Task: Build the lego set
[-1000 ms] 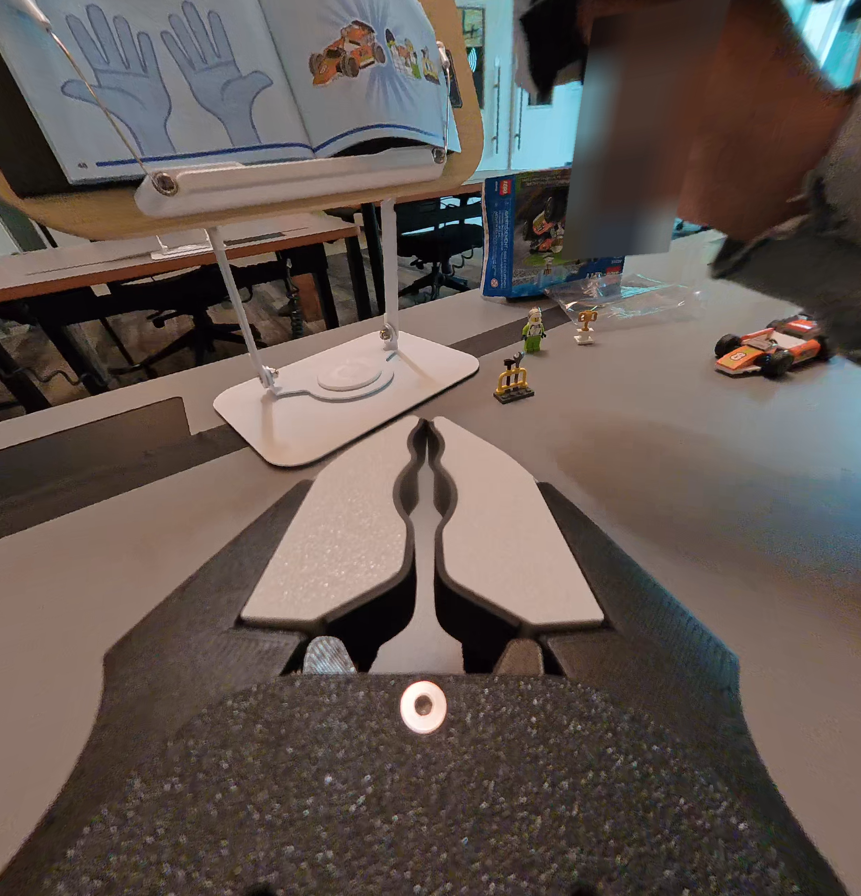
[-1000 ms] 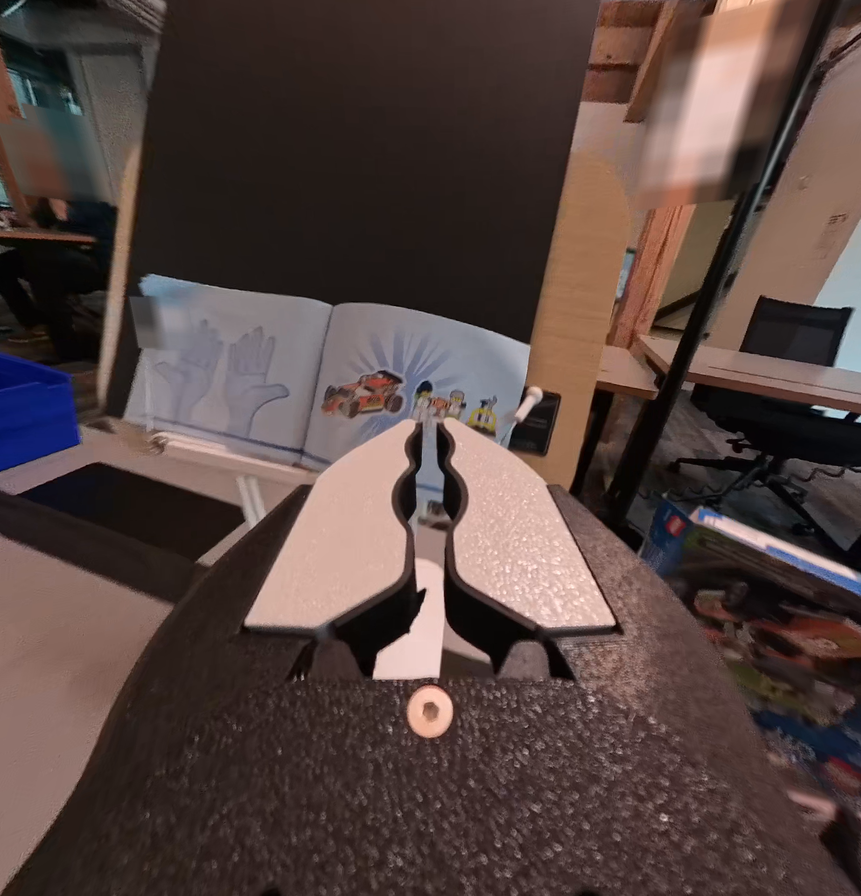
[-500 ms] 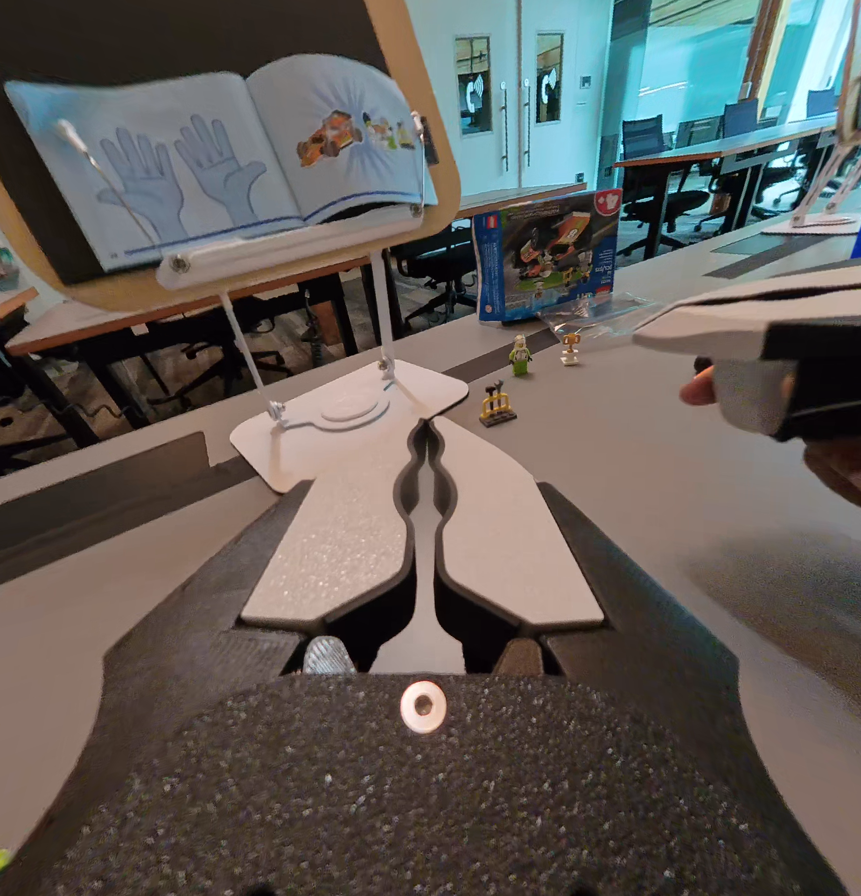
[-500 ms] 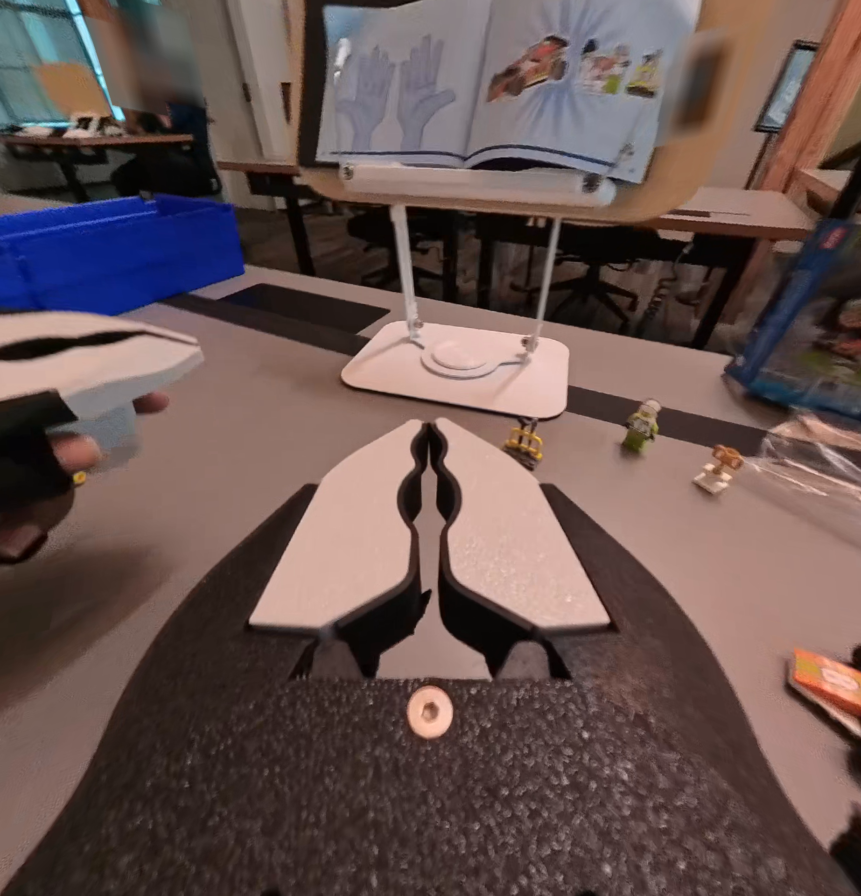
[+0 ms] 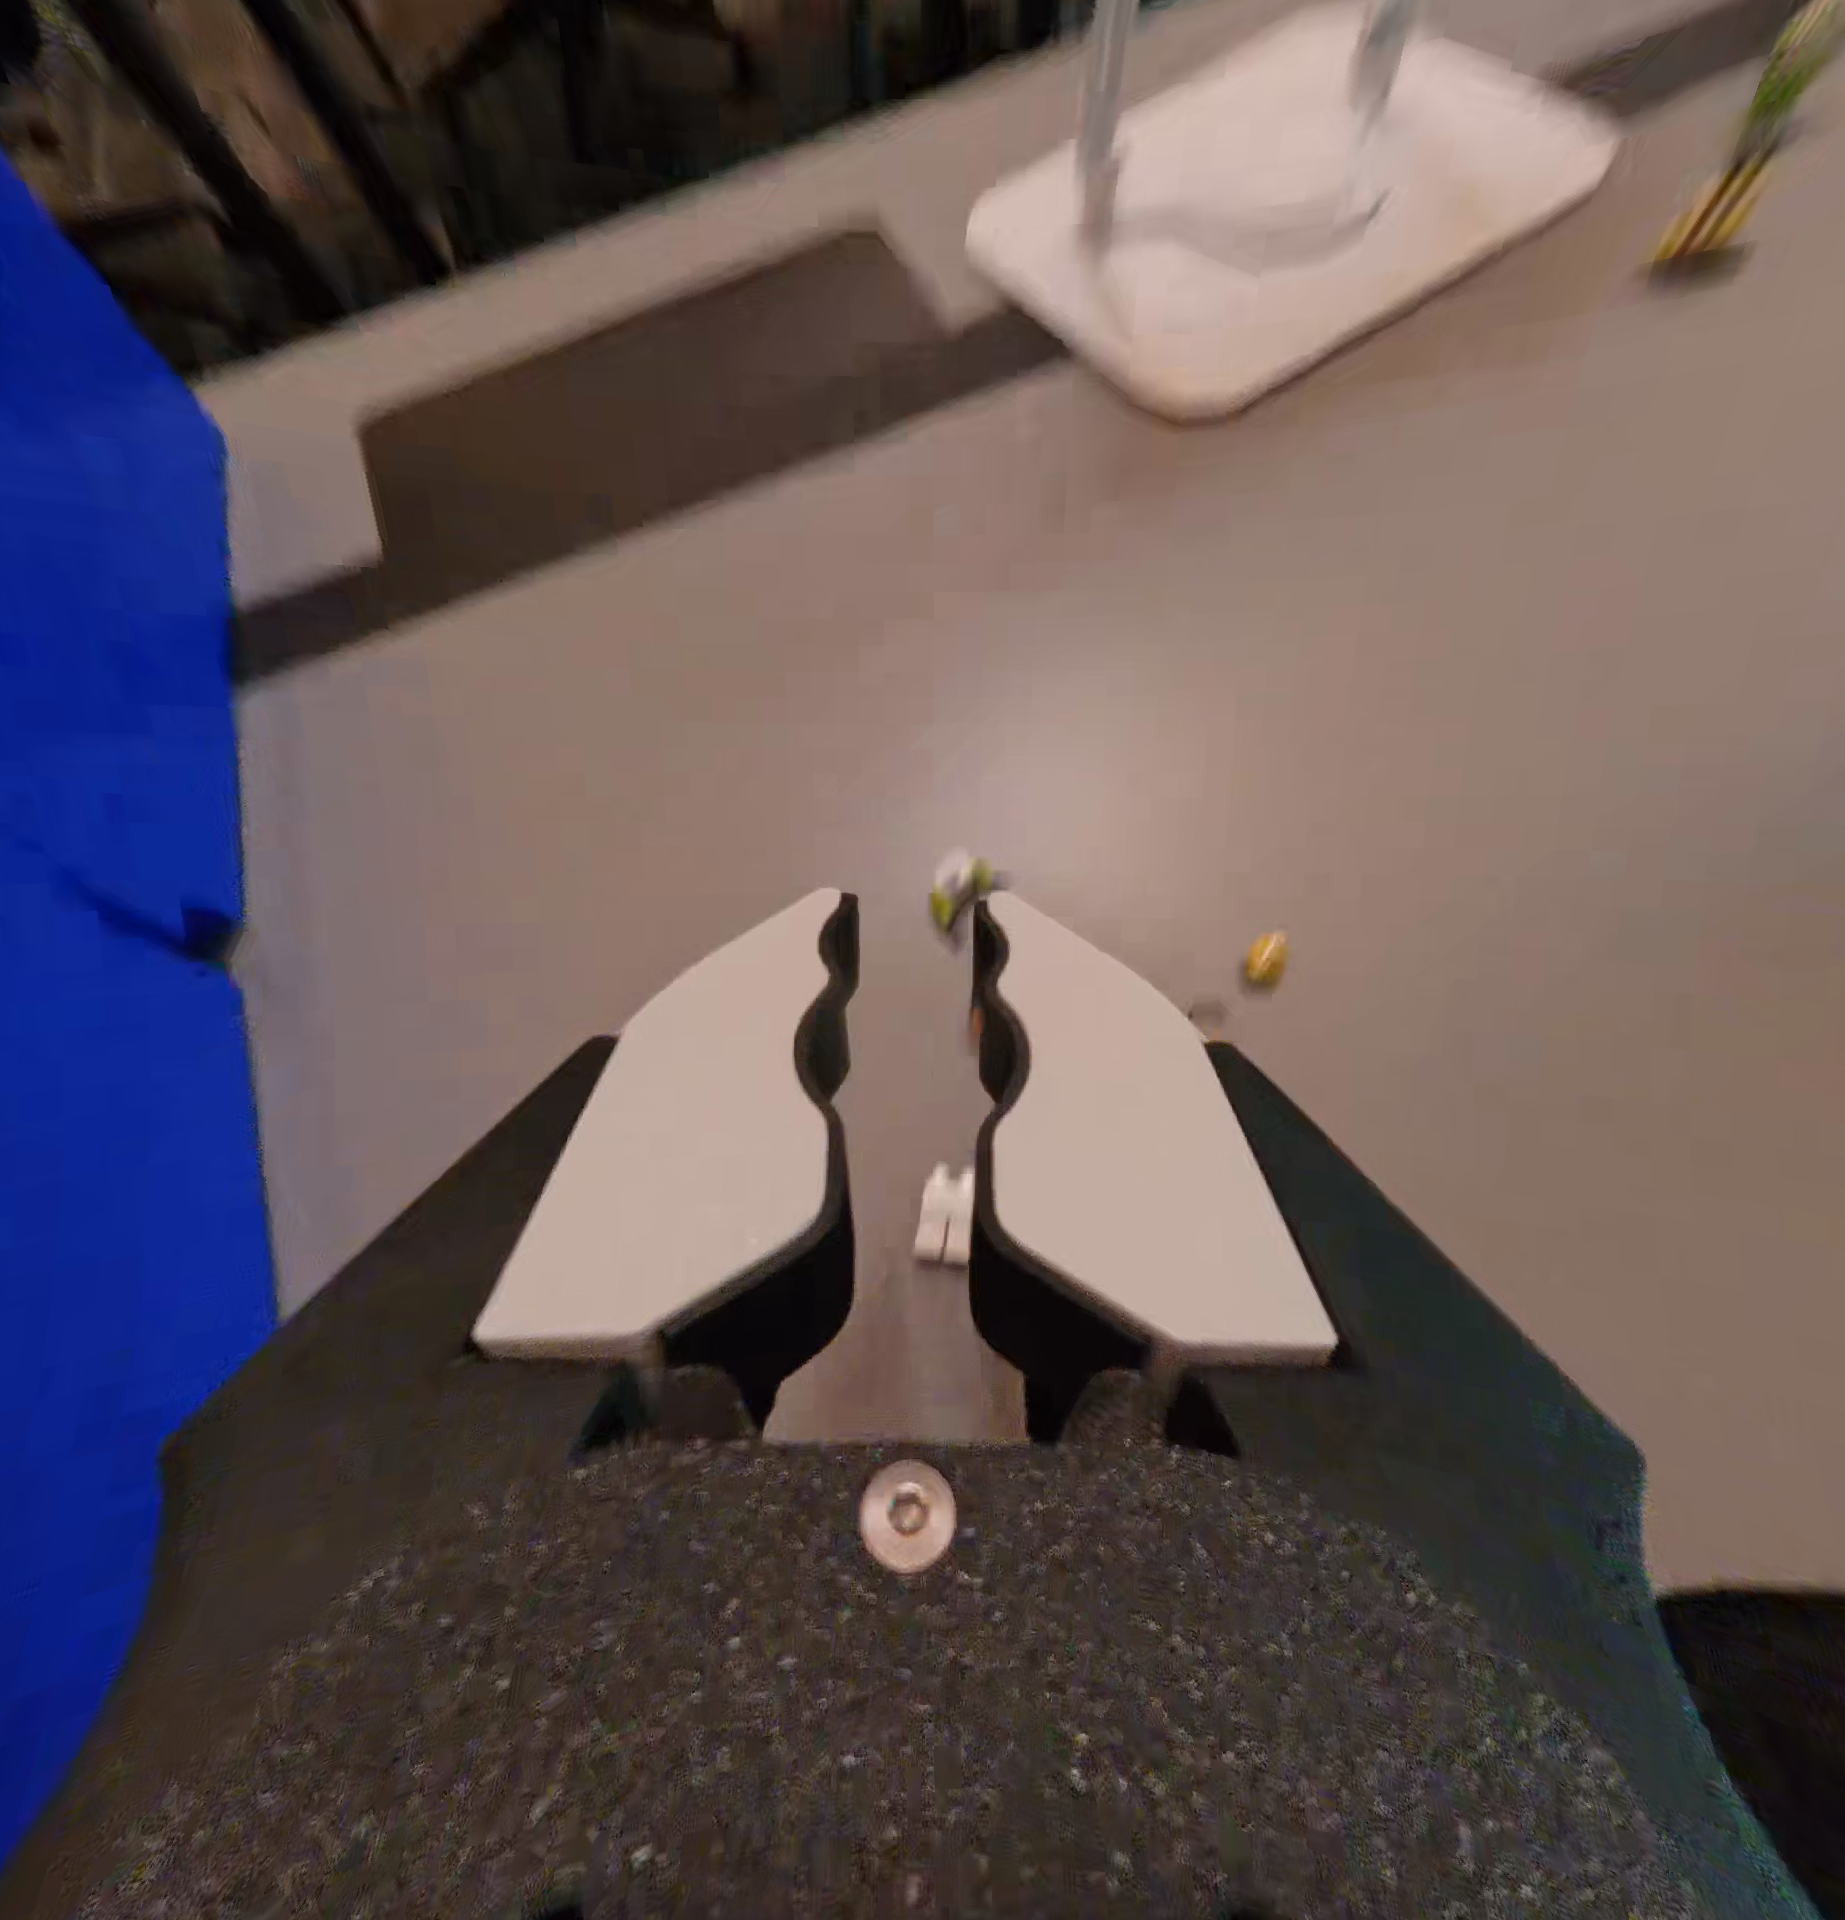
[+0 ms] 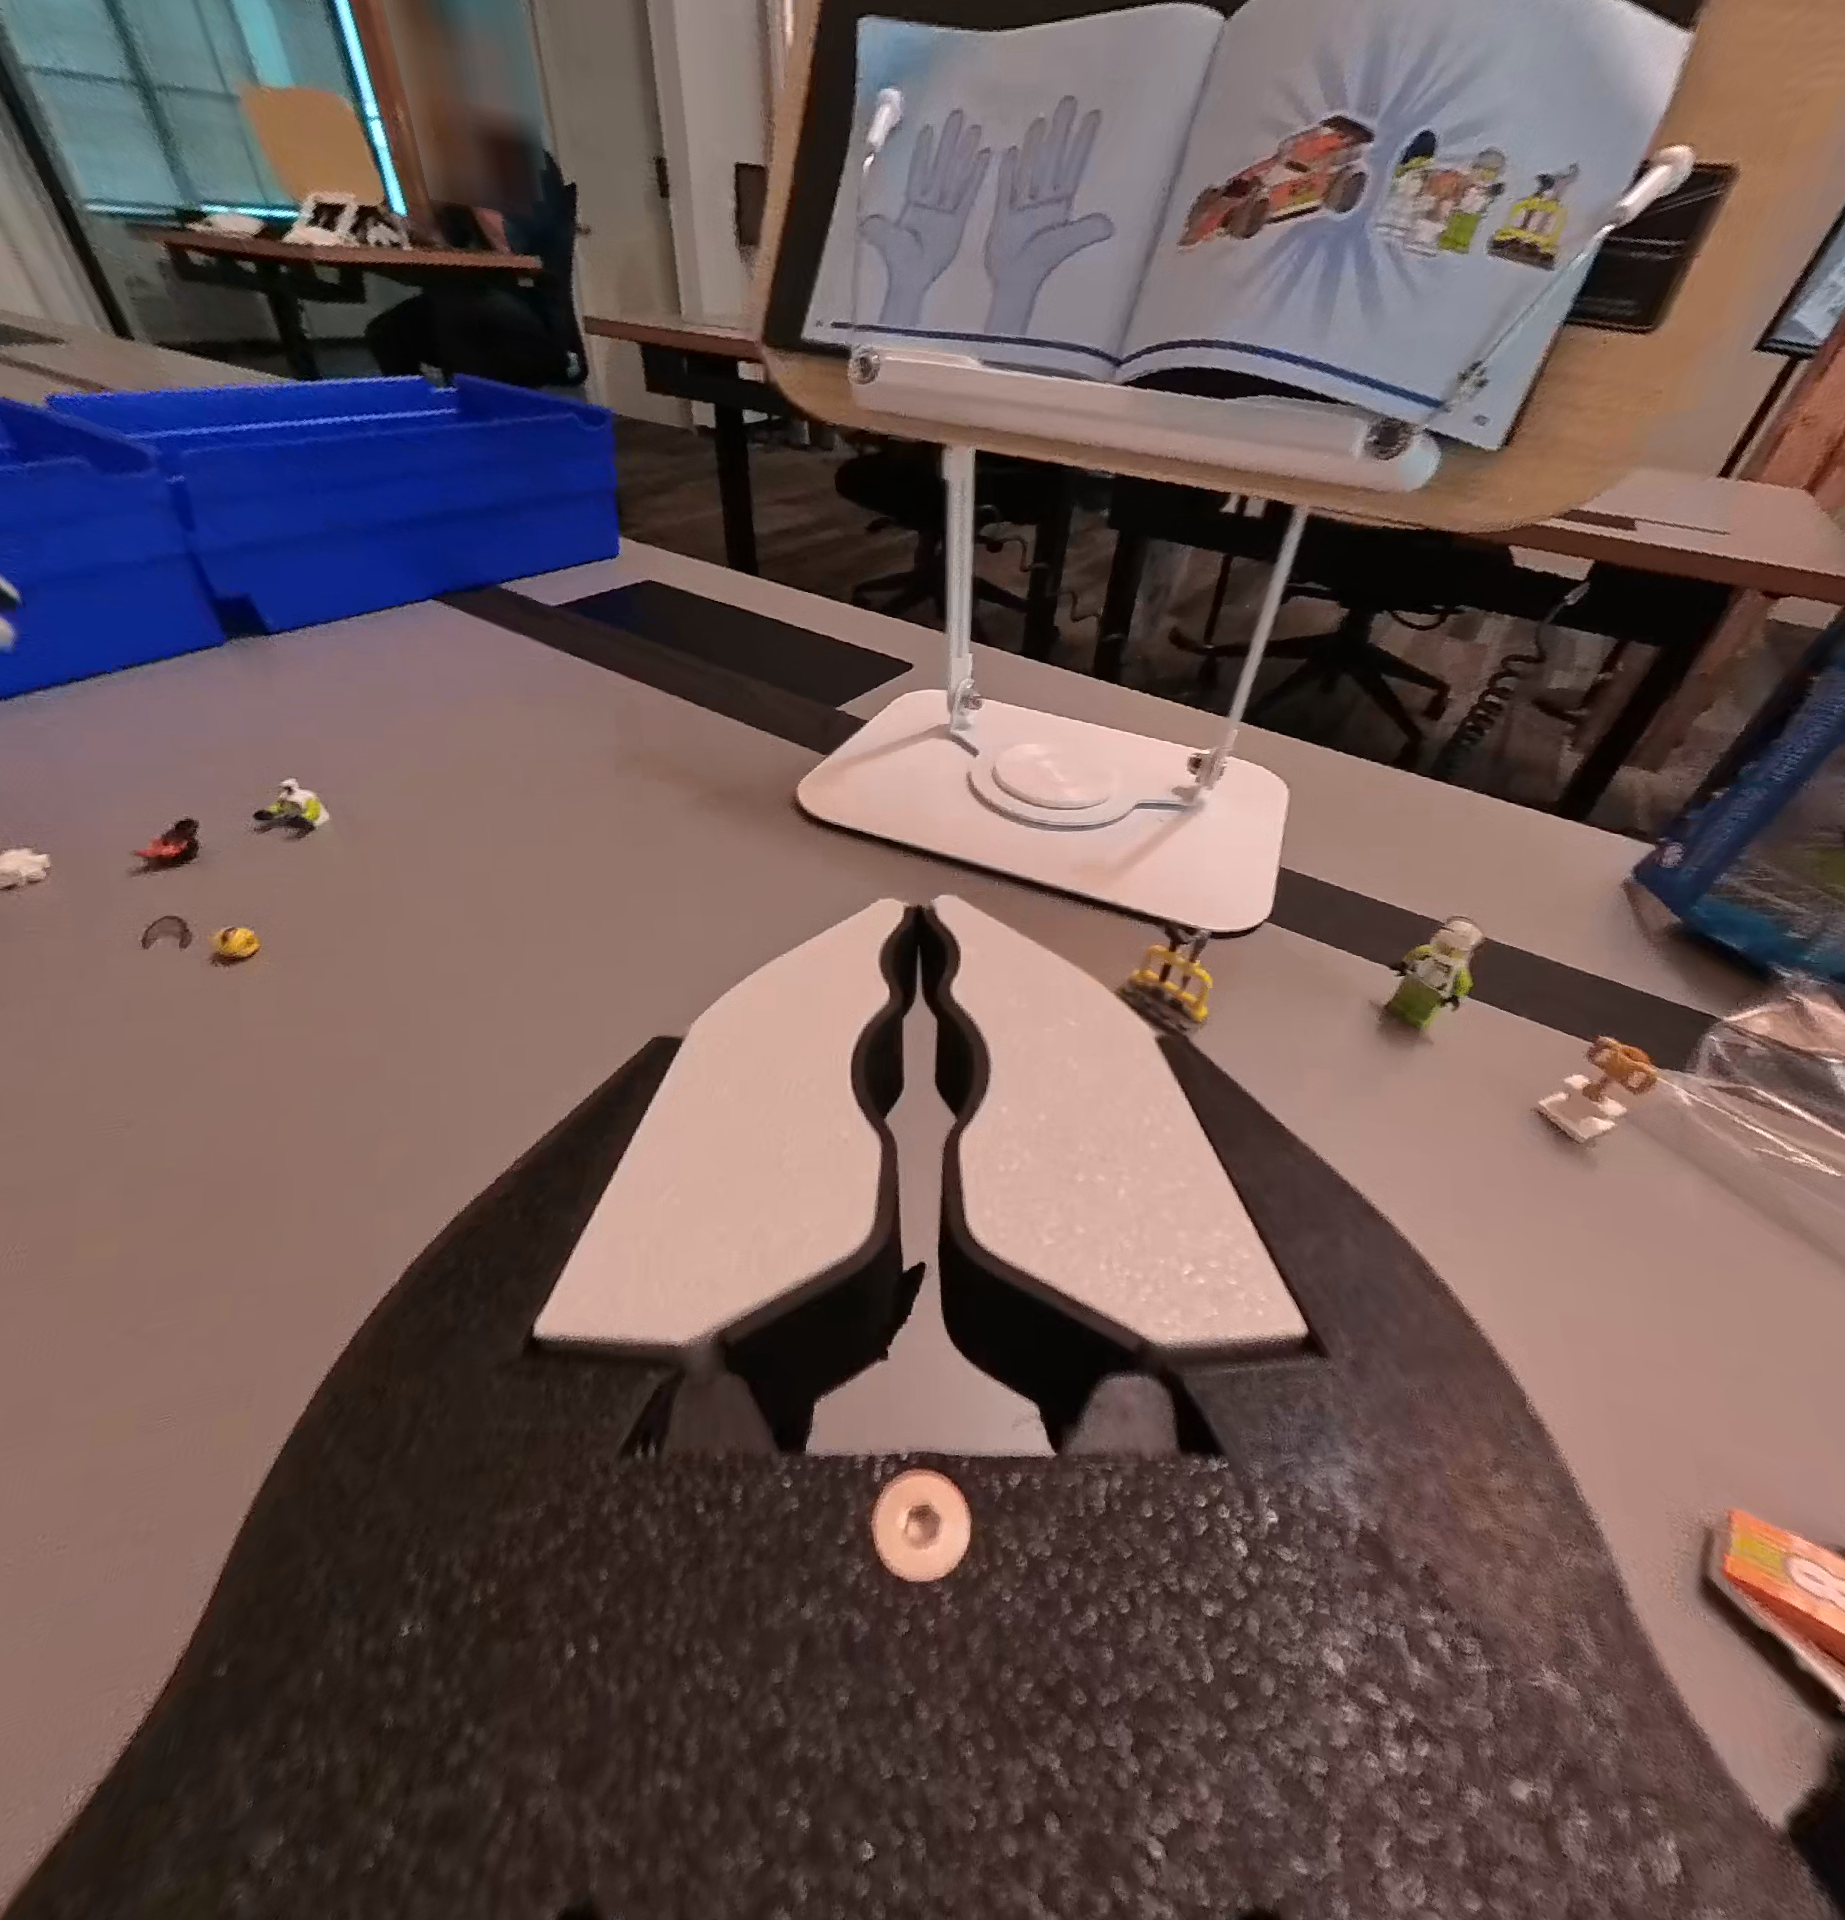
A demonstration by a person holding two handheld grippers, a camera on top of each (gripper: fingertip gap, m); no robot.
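The loose minifigure parts lie on the grey table [image 6: 482, 1091]: a lime-and-white torso [image 5: 959, 894] just past the left gripper [image 5: 910, 914] at its 12 o'clock, a white piece [image 5: 944, 1226] under the gap between its fingers, a yellow head [image 5: 1266, 956] toward 2 o'clock. The left gripper is spread and empty. To take the torso well, I judge it should centre the gap over it and come down slowly. The right gripper [image 6: 920, 920], pressed together and empty, points at the book stand [image 6: 1043, 821] at 12 o'clock.
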